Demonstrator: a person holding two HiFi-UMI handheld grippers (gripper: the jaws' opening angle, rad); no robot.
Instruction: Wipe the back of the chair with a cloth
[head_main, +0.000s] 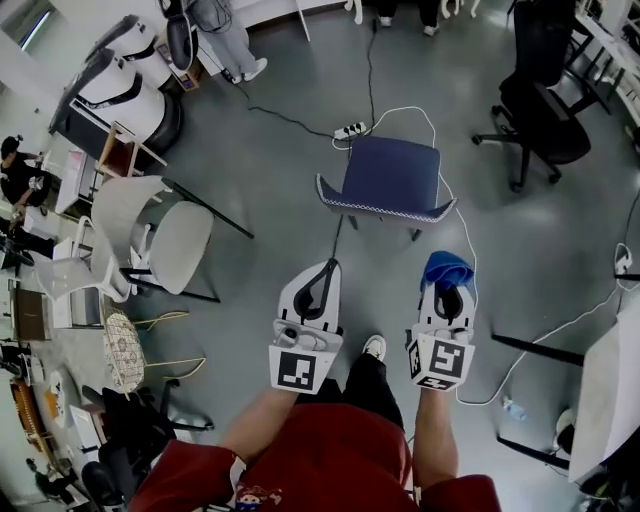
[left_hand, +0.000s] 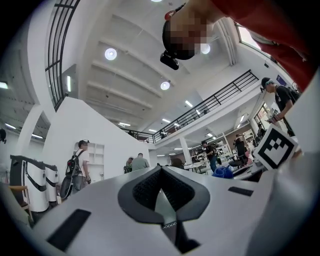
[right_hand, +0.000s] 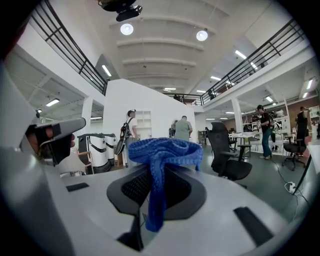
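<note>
A big open hall with a grey concrete floor (head_main: 270, 190), a railed mezzanine overhead, and people standing about at the far desks. The blue padded chair (head_main: 392, 172) stands alone on the floor ahead of the person, well apart from both grippers, with its dotted-trim edge on the side nearest them. I take that edge for the back, though I cannot be sure from above.

The blue knitted cloth (right_hand: 165, 150) is not on the chair. It is pinched in the right gripper (head_main: 447, 288), whose fingers (right_hand: 132, 187) are closed on a hanging fold while the rest bunches over the tips. The left gripper (left_hand: 161, 172) has its fingers drawn together with nothing between them.

As I judge it, no wiping is under way: the cloth is in hand, and the walk up to the chair and every stroke across its back are yet to do.

Both forearms, in red sleeves, are held out level and side by side, with the grippers pointing forward toward the chair. A white power strip (head_main: 350, 130) lies beyond it, and a black office chair (head_main: 545, 110) stands off to the right.
</note>
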